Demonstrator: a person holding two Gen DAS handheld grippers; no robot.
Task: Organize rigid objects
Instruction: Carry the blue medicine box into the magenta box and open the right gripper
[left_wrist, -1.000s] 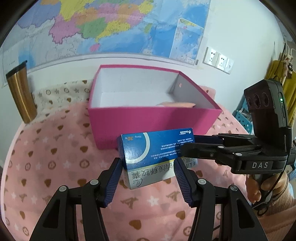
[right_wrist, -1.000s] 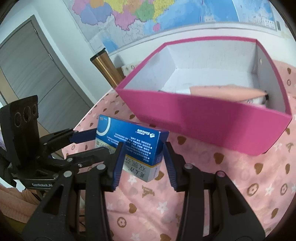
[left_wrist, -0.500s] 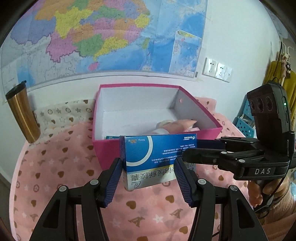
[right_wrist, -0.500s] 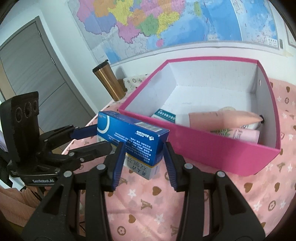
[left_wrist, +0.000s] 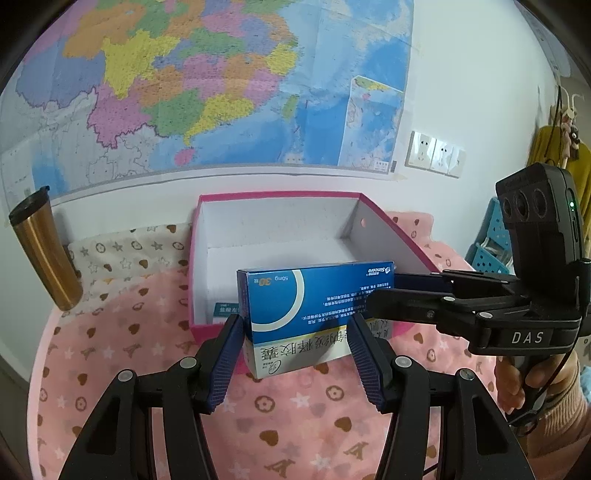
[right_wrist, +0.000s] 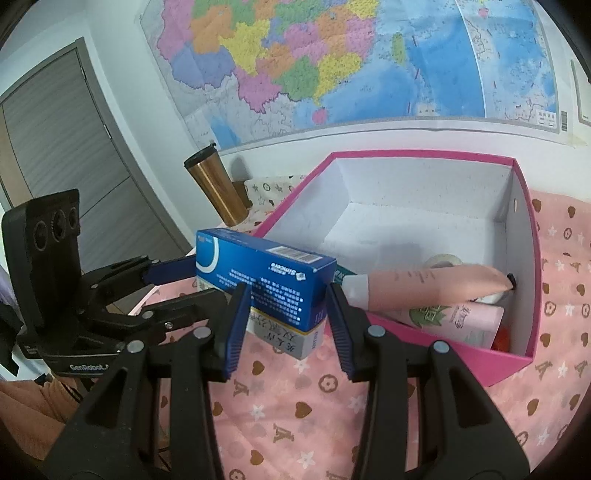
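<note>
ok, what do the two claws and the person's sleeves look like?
Both claws, left and right, are black plastic with ribbed blue fingers and silver rivets. Each carries a black three-lens module; the right one reads "DAS", with a thin black cable. Sleeves are peach ribbed knit.

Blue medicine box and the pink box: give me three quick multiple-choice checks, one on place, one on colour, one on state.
1. Where is the blue medicine box?
A. on the floor of the pink box
B. held up in front of the pink box's near wall
C. beside the tumbler

2. What colour is the tumbler?
A. gold with a black lid
B. green
C. white

3. How is the blue medicine box held?
A. by the left gripper only
B. by neither gripper
C. by both grippers

Answers:
1 B, it hangs clear of the cloth before the pink box.
2 A, the body is gold and the lid black.
3 C, the left gripper and the right gripper each clamp it.
</note>
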